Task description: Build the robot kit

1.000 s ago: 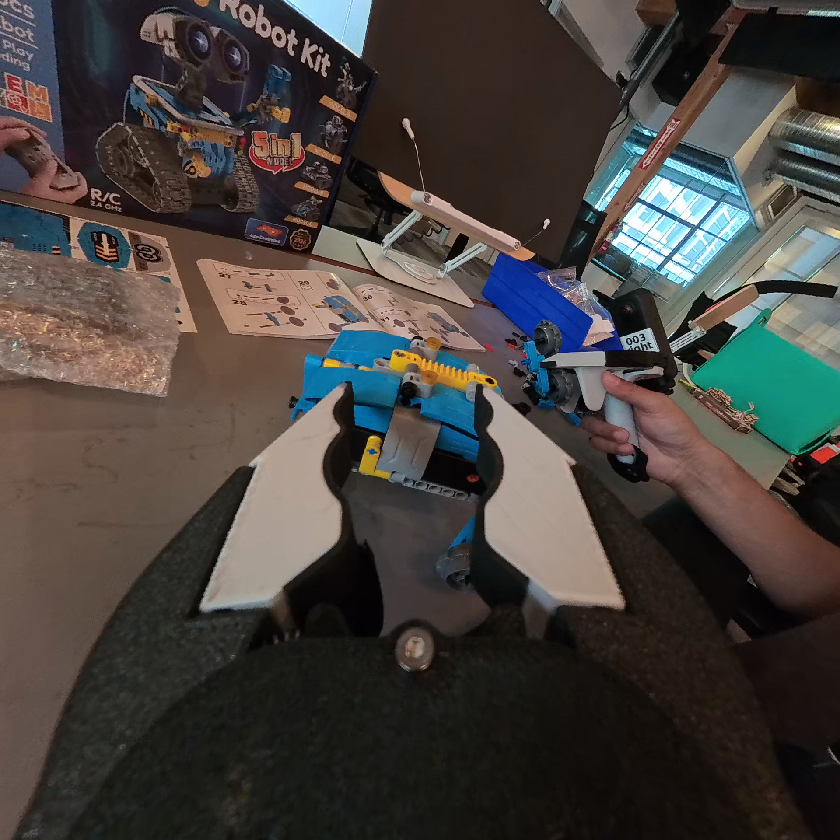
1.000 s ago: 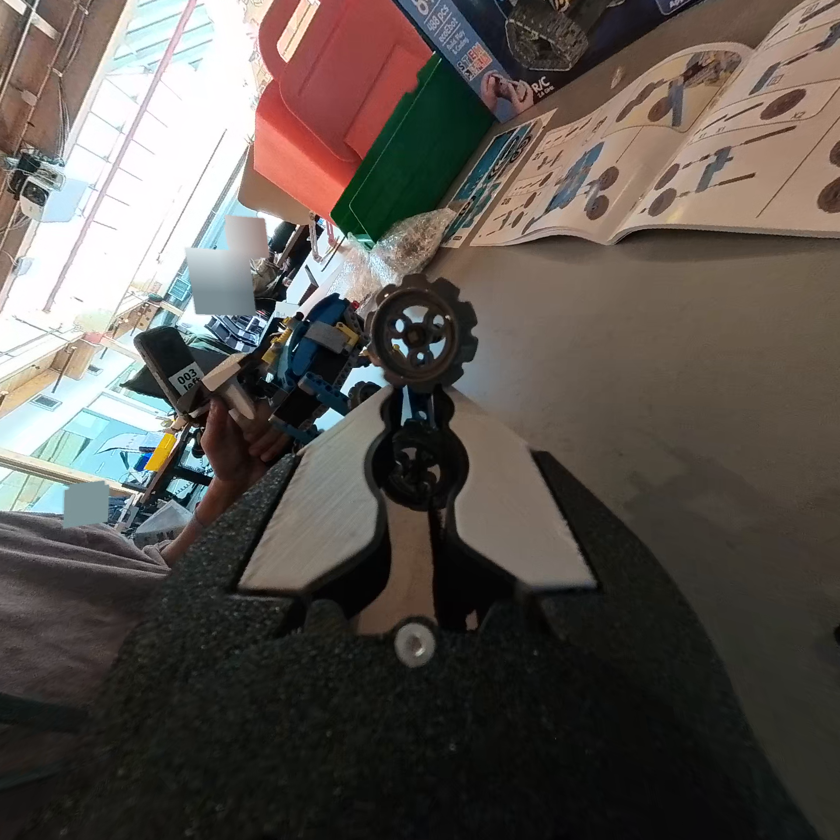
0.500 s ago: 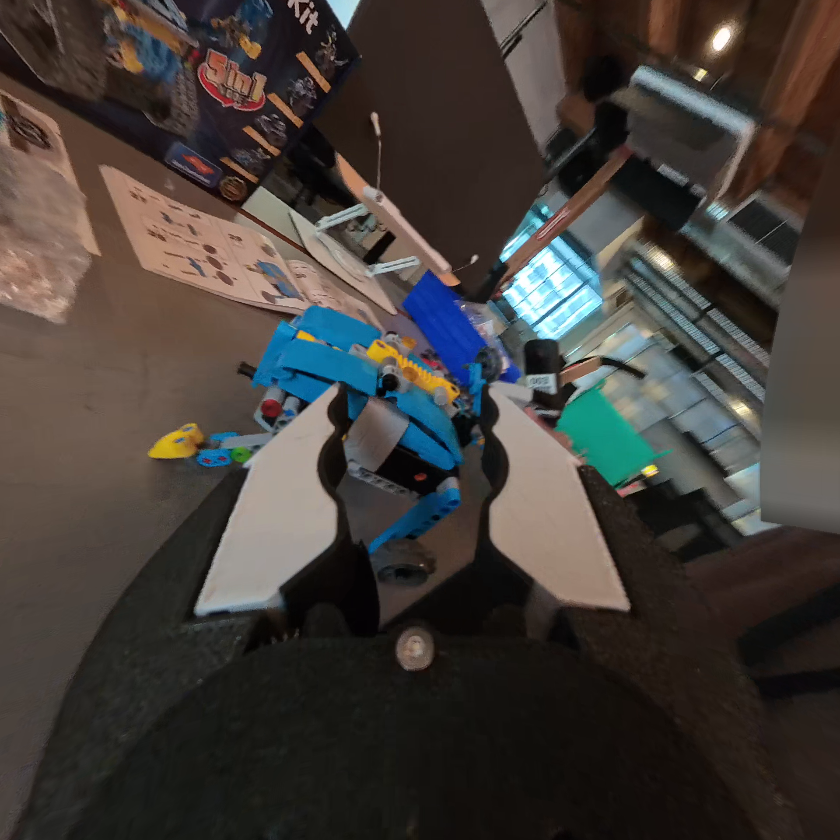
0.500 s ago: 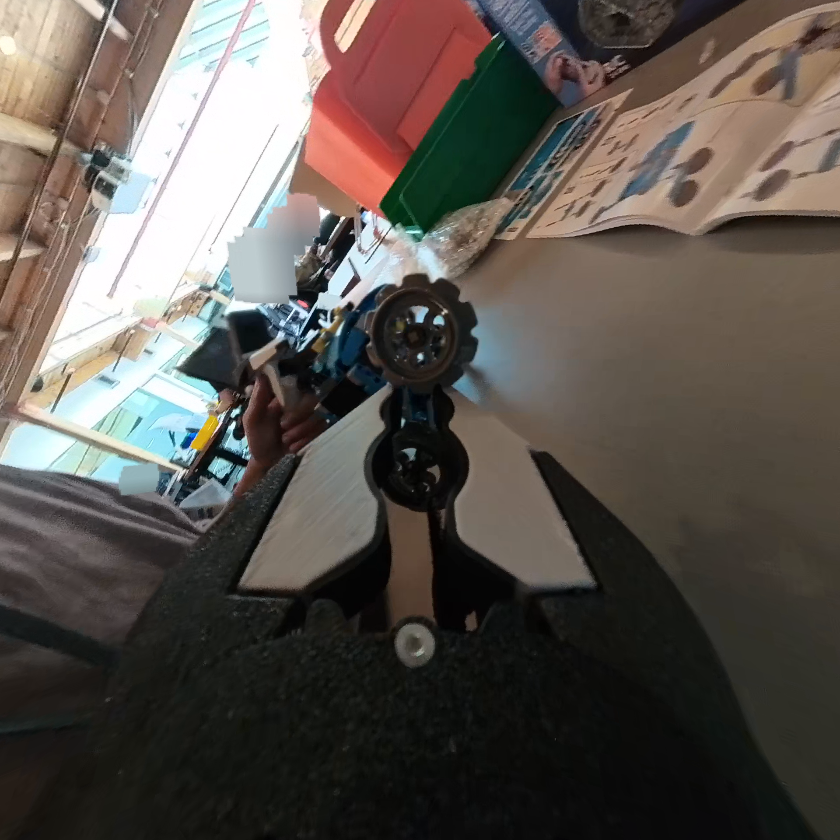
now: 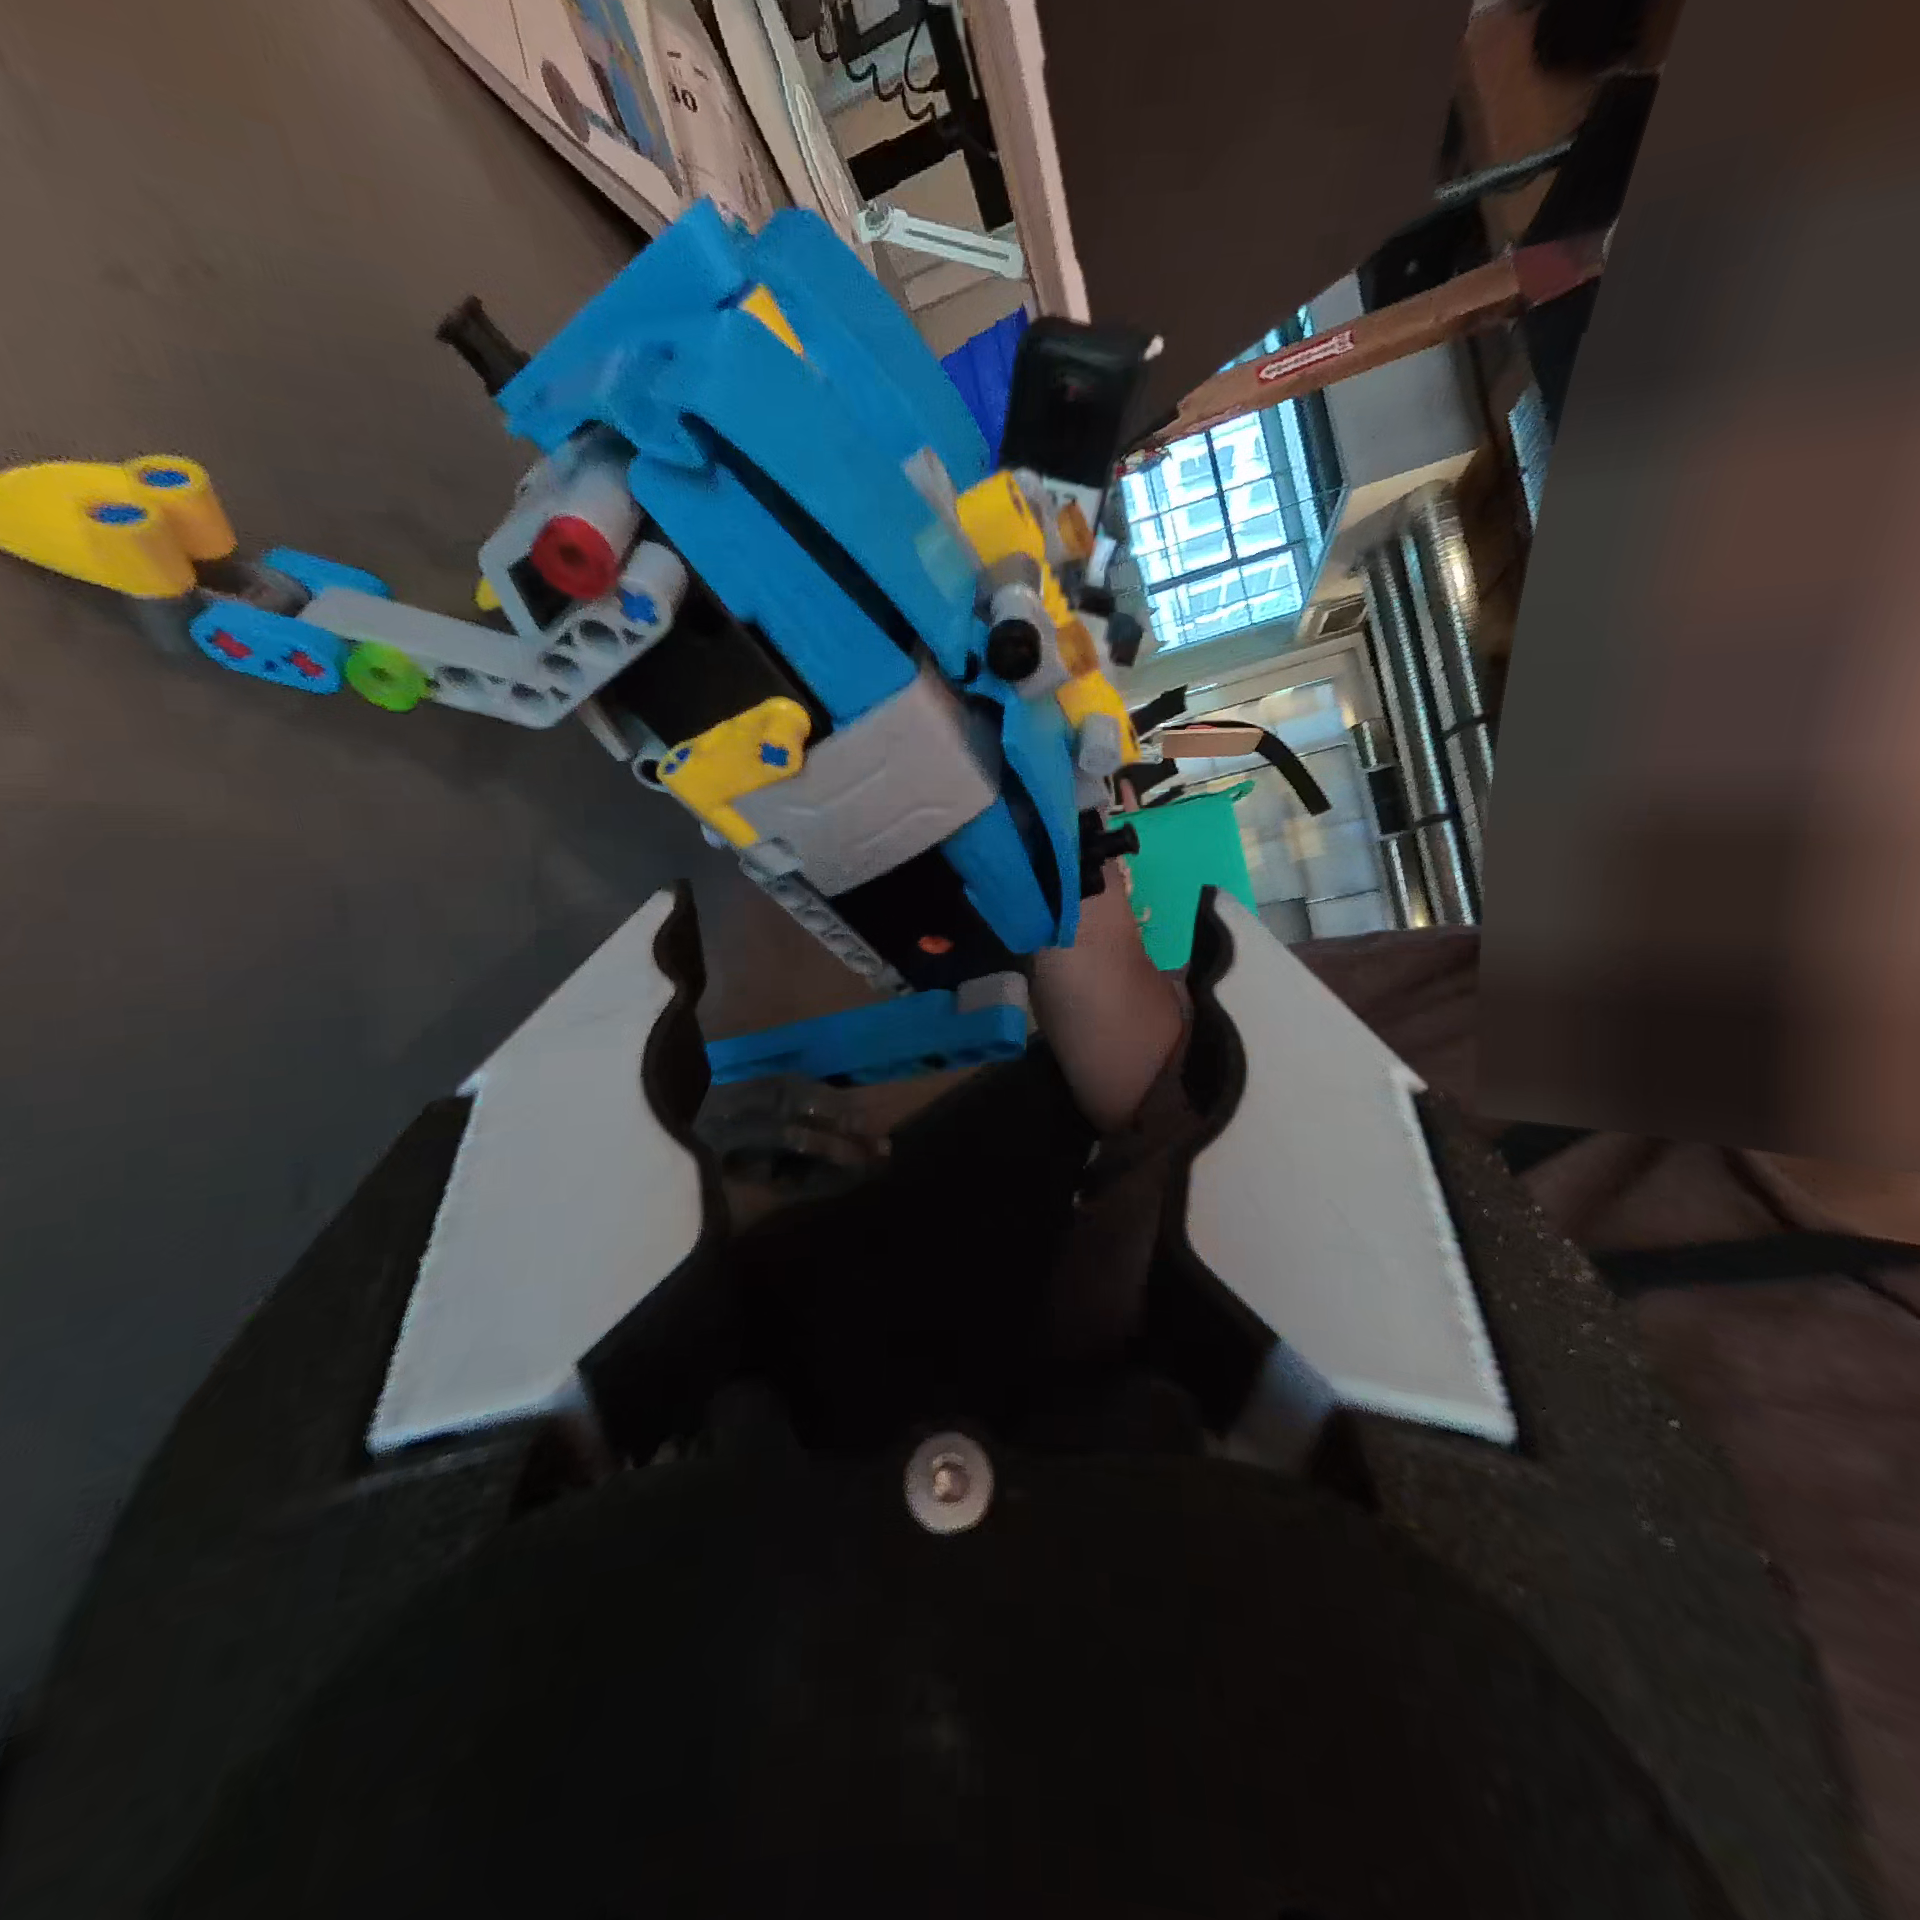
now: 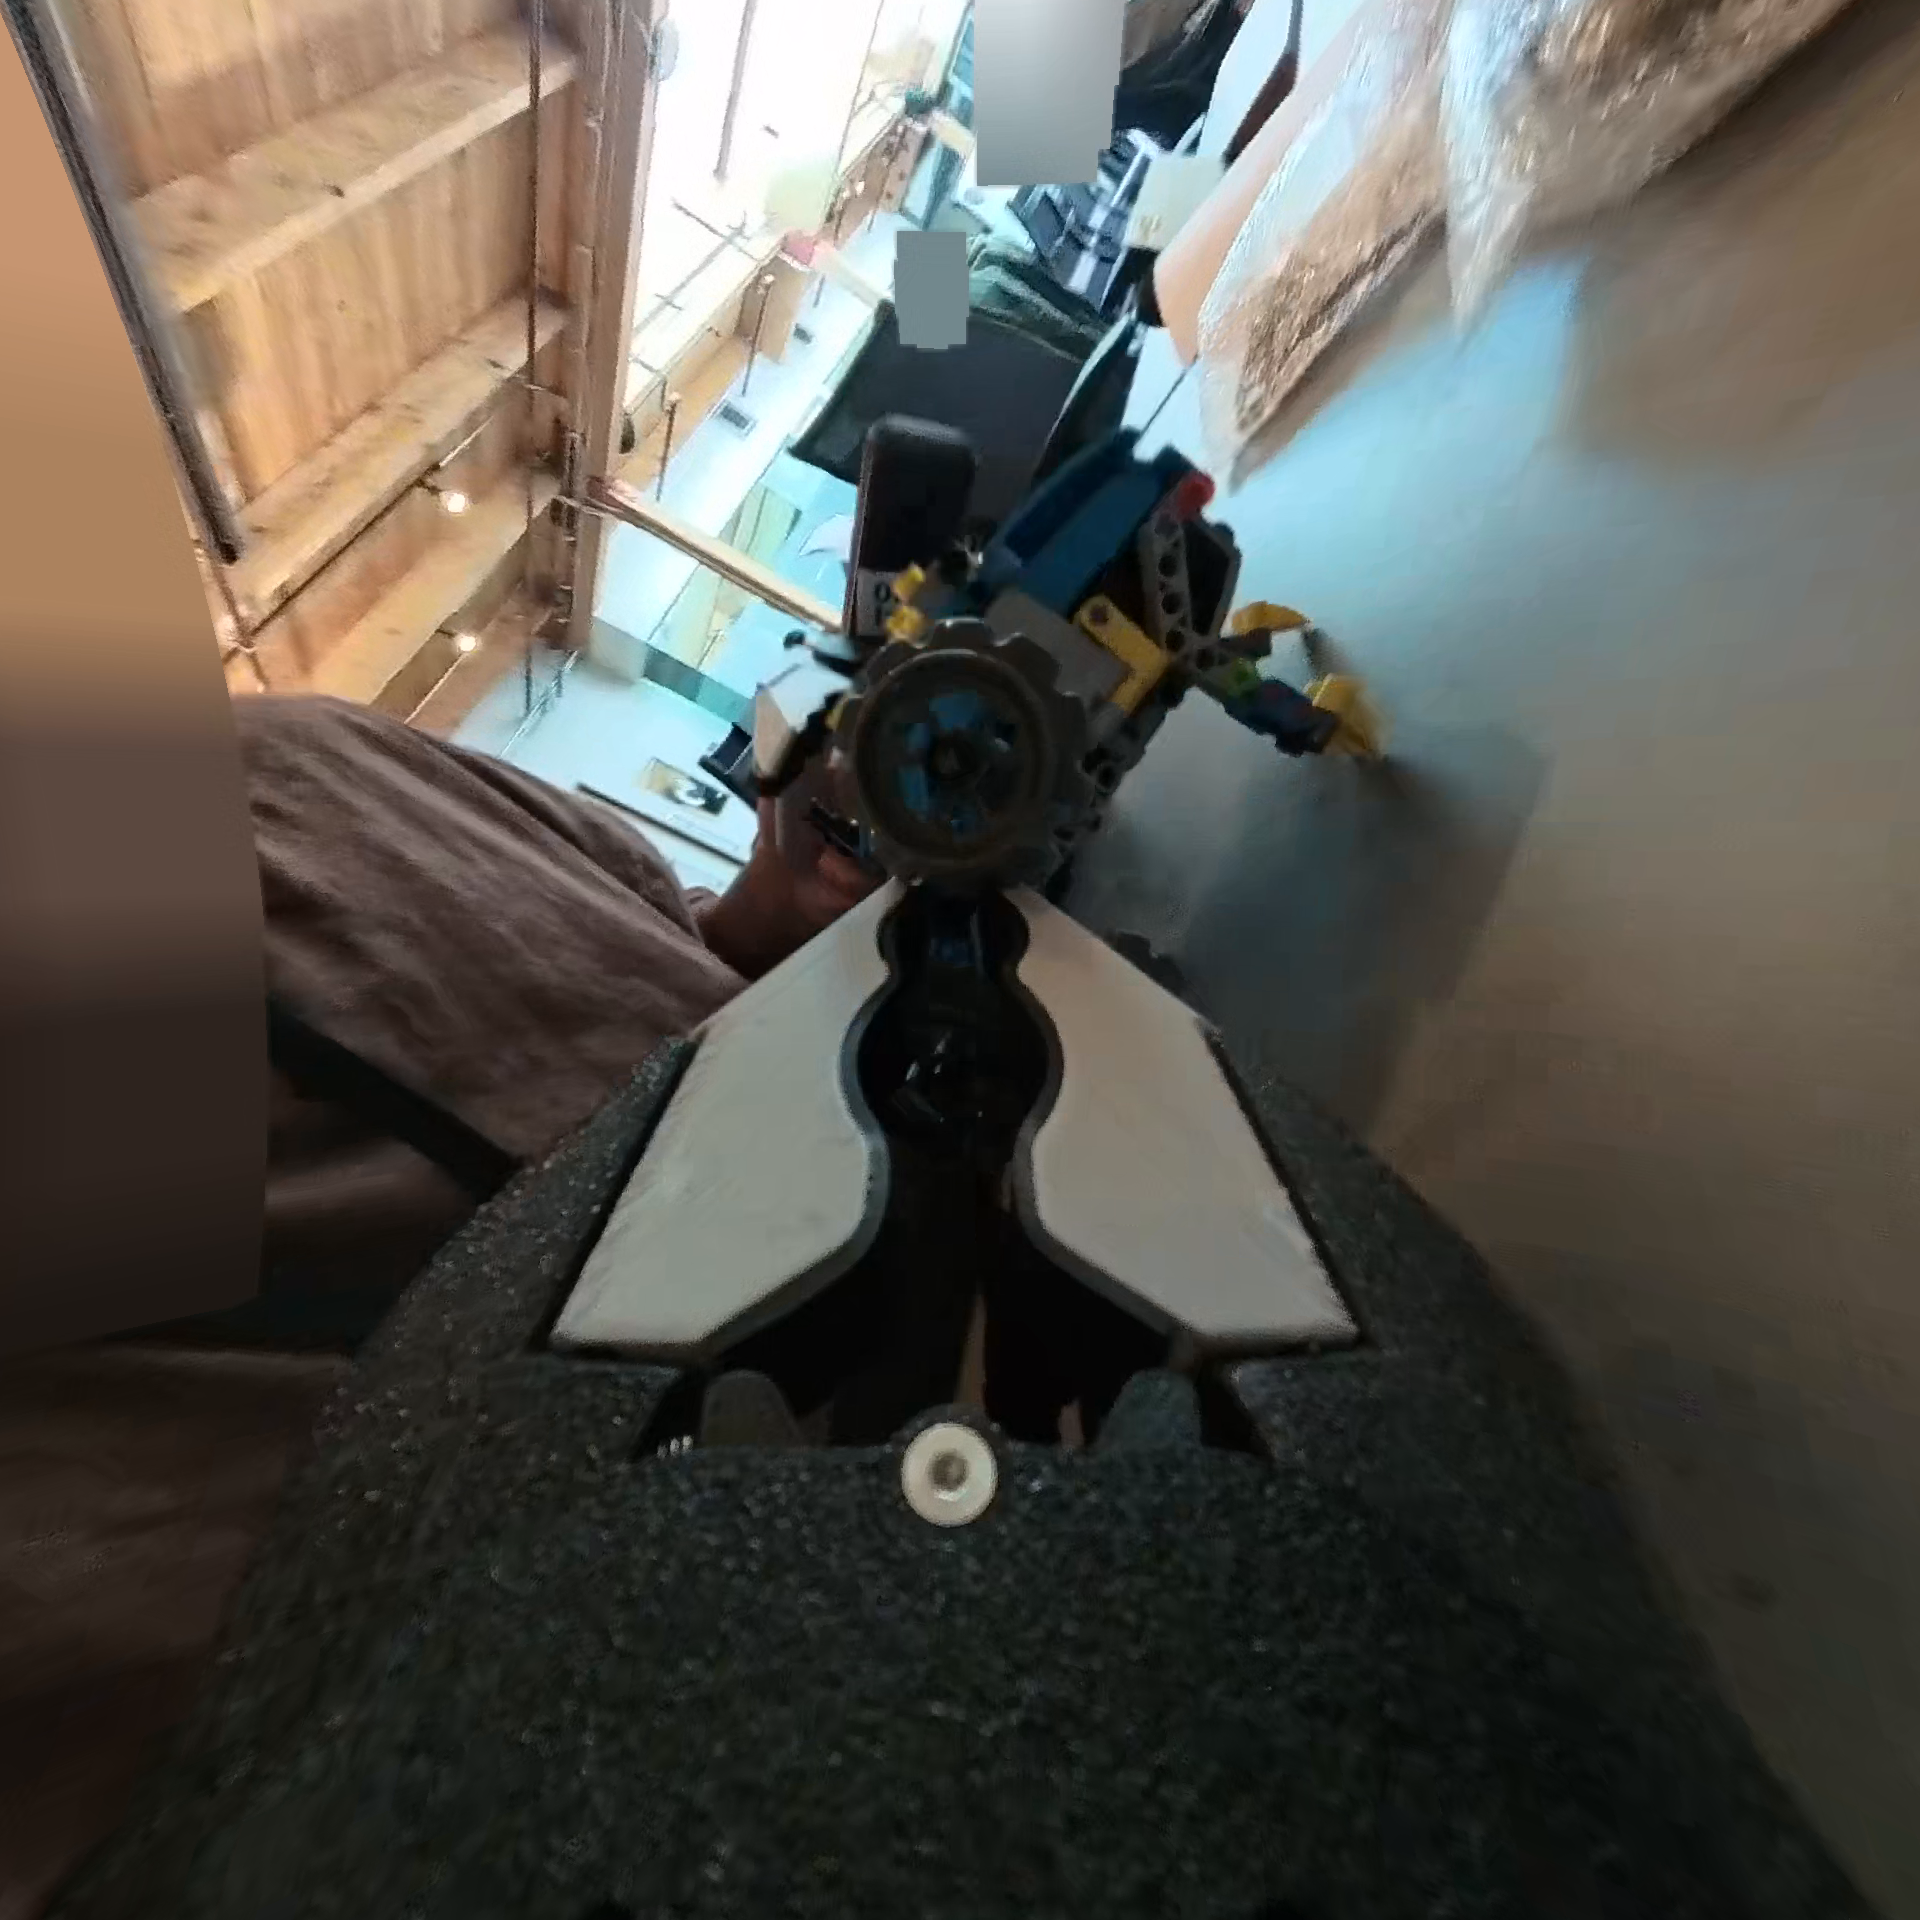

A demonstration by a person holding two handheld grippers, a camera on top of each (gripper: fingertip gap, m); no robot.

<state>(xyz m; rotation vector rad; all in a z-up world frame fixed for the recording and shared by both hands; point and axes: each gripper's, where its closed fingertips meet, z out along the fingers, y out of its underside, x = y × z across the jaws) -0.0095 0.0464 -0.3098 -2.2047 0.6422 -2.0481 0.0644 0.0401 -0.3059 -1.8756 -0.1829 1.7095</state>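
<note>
A blue, grey and yellow toy robot model (image 5: 790,499) lies on the dark table (image 5: 208,935), with a jointed arm that ends in a yellow piece (image 5: 114,520). My left gripper (image 5: 940,925) is open wide. The model's lower end and a blue beam (image 5: 862,1039) sit between its fingertips, and the pads stand clear of them. My right gripper (image 6: 961,904) is shut on a small blue beam piece that carries a grey toothed wheel (image 6: 956,758). It holds the piece just in front of the model (image 6: 1122,582). The left gripper also shows behind the model in the right wrist view (image 6: 904,520).
An open instruction booklet (image 5: 613,94) lies beyond the model. A green bin (image 5: 1184,862) stands off the table's far side. A clear plastic bag (image 6: 1662,104) lies farther along the table (image 6: 1558,727). A person's arm (image 5: 1112,1008) reaches in beside the model. Spacing between my two grippers at the tips: around 9 centimeters.
My left gripper's jaws have opened wide off the model's sides, and the gripper has rolled over. My right gripper, still shut on the wheel piece, has come close to the model.
</note>
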